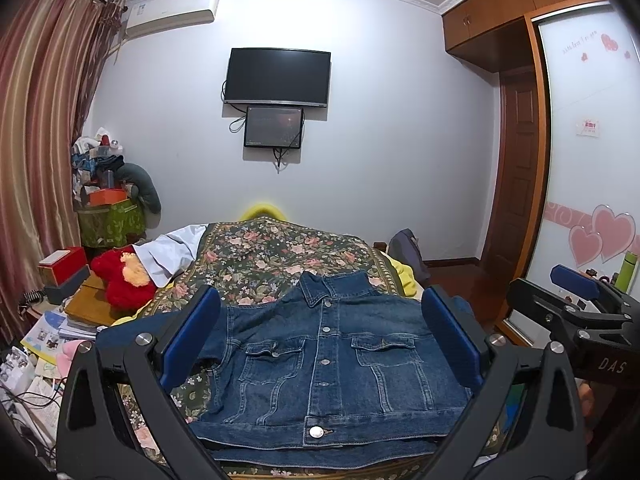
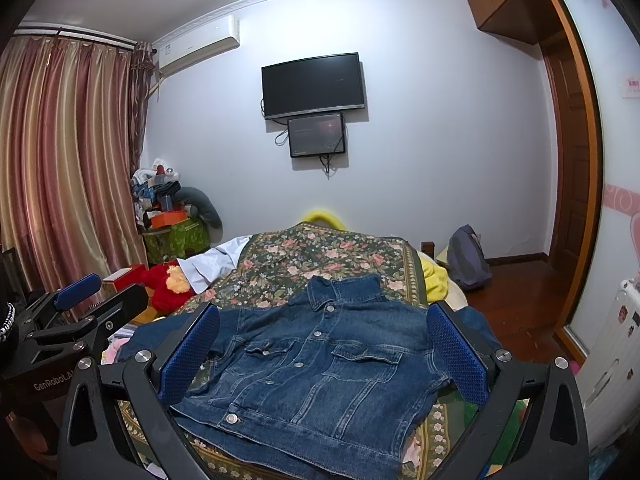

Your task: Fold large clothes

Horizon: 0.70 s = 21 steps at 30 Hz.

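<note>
Jacket (image 1: 332, 360) flat on bedspread (image 1: 272, 252); left tongs (image 1: 320, 344), right tongs (image 2: 324, 350) wide, empty.

Two black handheld grippers with blue pads

Each gripper, left (image 1: 320, 336) and right (image 2: 323, 344), is built from black angular links fastened with silver screws; blue textured pads (image 2: 190, 354) are fitted, and white lettering is printed.
</note>
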Each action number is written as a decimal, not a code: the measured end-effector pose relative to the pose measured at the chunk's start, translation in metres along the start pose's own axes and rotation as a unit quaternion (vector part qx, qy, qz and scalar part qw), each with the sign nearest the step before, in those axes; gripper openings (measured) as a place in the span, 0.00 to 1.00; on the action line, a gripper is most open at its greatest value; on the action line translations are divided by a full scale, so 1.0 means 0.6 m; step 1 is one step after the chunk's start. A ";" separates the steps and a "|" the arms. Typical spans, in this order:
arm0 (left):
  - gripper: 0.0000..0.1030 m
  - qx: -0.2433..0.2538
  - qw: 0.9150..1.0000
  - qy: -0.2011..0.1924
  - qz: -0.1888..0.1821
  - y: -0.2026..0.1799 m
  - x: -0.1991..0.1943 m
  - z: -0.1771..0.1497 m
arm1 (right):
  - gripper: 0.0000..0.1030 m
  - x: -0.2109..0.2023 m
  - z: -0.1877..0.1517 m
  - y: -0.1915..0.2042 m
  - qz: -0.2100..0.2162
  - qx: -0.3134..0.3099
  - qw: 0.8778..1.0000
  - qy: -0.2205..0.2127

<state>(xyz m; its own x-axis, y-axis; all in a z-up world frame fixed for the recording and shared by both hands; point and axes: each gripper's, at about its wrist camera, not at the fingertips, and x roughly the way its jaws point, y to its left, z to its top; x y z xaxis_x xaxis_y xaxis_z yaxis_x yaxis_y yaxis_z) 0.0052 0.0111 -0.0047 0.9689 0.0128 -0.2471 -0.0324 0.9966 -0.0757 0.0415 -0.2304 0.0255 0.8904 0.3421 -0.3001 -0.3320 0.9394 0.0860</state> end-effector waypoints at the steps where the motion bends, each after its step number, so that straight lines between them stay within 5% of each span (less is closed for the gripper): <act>1: 0.99 -0.001 1.000 0.000 -0.001 0.000 0.000 0.000 | 1.00 0.000 0.000 0.000 0.000 0.000 1.000 0.000; 21: 0.99 -0.005 1.000 -0.001 -0.003 0.002 -0.006 0.002 | 1.00 0.001 0.001 -0.003 0.000 0.002 1.000 -0.001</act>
<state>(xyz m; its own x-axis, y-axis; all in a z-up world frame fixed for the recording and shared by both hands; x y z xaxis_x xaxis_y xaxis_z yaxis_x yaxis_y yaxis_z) 0.0022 0.0125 -0.0026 0.9697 0.0061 -0.2443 -0.0280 0.9959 -0.0862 0.0429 -0.2316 0.0258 0.8912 0.3417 -0.2984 -0.3305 0.9396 0.0889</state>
